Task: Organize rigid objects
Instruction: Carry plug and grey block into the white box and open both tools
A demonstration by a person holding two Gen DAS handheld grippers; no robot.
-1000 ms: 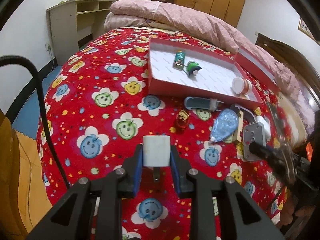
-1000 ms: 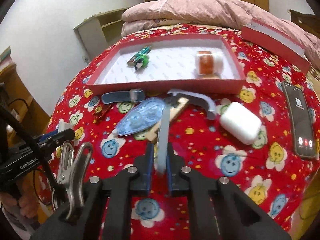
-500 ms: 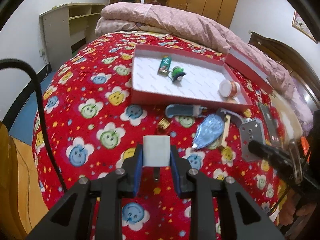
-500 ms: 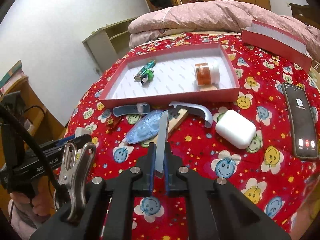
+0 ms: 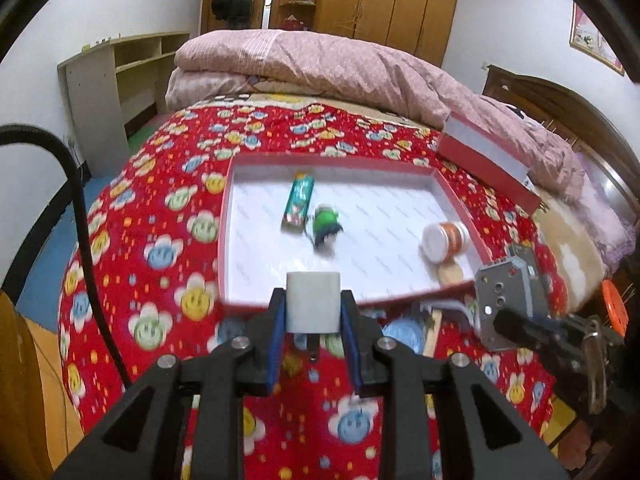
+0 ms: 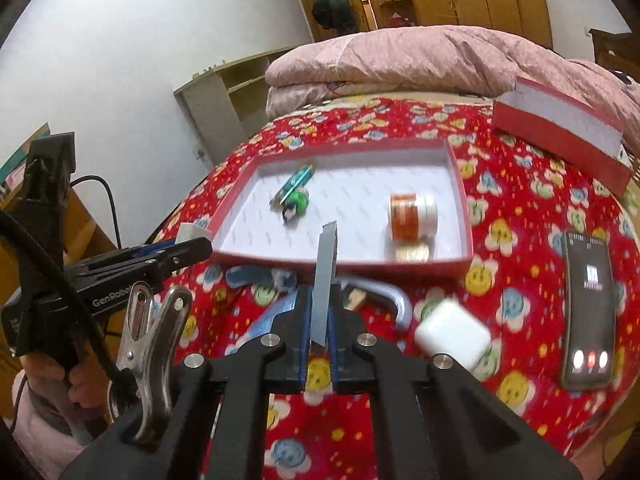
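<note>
The white block (image 5: 313, 302) sat clamped between the fingers of the left gripper (image 5: 313, 320), and the red tray (image 5: 456, 196) lay straight ahead of it at twelve o'clock, its near wall just beyond the block. The grey perforated plate (image 6: 326, 276) stood on edge, pinched by the right gripper (image 6: 319, 340), long axis pointing at twelve o'clock toward the same tray. In the left wrist view, that plate showed at three o'clock. Both hands seemed about equally near the tray.

A teal packet (image 5: 298, 202), a green toy (image 5: 326, 226) and an orange jar (image 5: 446, 240) already lay inside. Motion blur smeared the bedspread (image 5: 160, 208), and the loose items before the tray were largely hidden behind the grippers.
</note>
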